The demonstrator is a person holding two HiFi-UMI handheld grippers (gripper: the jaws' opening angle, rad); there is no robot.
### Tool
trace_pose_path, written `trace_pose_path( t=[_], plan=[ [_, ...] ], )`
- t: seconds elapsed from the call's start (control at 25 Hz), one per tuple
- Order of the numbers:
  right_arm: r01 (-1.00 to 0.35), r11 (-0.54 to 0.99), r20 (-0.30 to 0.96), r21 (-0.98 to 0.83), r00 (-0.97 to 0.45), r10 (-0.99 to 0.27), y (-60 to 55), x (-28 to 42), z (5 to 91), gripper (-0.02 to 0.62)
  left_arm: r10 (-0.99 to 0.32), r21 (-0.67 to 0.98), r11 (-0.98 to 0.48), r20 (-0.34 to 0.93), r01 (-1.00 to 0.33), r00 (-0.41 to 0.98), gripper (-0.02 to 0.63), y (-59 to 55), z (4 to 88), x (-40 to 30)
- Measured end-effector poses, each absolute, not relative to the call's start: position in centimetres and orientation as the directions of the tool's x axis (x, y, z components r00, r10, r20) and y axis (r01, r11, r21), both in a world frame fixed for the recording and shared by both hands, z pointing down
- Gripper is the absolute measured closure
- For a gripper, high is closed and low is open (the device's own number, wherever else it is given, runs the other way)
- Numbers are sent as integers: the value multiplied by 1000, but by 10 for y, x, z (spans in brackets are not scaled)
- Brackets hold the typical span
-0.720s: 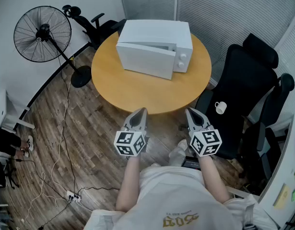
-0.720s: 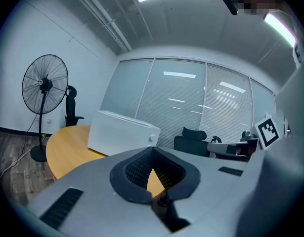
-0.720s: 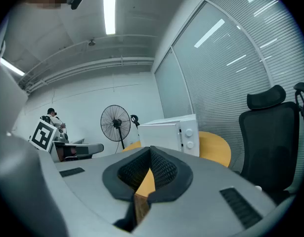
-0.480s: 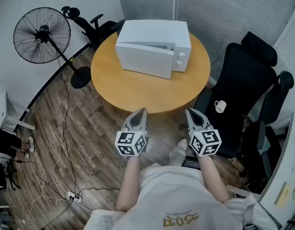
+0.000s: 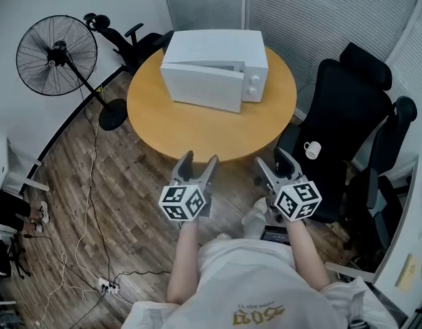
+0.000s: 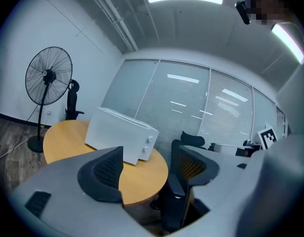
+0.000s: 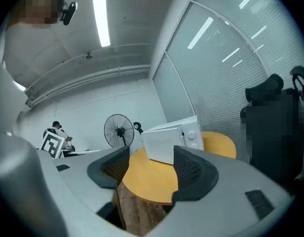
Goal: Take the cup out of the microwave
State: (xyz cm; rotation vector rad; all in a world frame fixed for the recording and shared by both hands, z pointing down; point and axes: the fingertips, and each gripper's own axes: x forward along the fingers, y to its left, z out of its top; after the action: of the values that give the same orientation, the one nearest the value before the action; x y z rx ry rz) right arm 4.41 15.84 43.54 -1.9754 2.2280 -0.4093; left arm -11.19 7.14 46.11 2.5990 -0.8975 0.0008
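A white microwave stands on the round wooden table, and its door looks slightly ajar. Its inside is hidden, so no cup shows in it. A white cup sits on the black office chair to the right of the table. My left gripper and right gripper hover side by side just short of the table's near edge. Both are open and hold nothing. The microwave shows beyond the left gripper, and the microwave also lies ahead of the right gripper.
A standing fan is on the wooden floor at the left, with cables trailing from it. Another dark chair stands behind the table. White blinds close off the far side. A person sits at a desk in the distance.
Both grippers' jaws, which were together before, have spread open. The hands stay at about the same place in front of the table.
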Motion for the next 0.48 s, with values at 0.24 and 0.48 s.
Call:
trace_pose_path(
  t=[0.24, 0.48],
  plan=[
    [-962, 46, 110, -269, -78, -991, 163, 58, 437, 312, -577, 352, -738, 115, -576, 809, 261, 61, 455, -101],
    [-962, 32, 137, -271, -72, -988, 144, 85, 441, 314, -571, 356, -734, 138, -578, 809, 264, 36, 464, -72]
  ],
)
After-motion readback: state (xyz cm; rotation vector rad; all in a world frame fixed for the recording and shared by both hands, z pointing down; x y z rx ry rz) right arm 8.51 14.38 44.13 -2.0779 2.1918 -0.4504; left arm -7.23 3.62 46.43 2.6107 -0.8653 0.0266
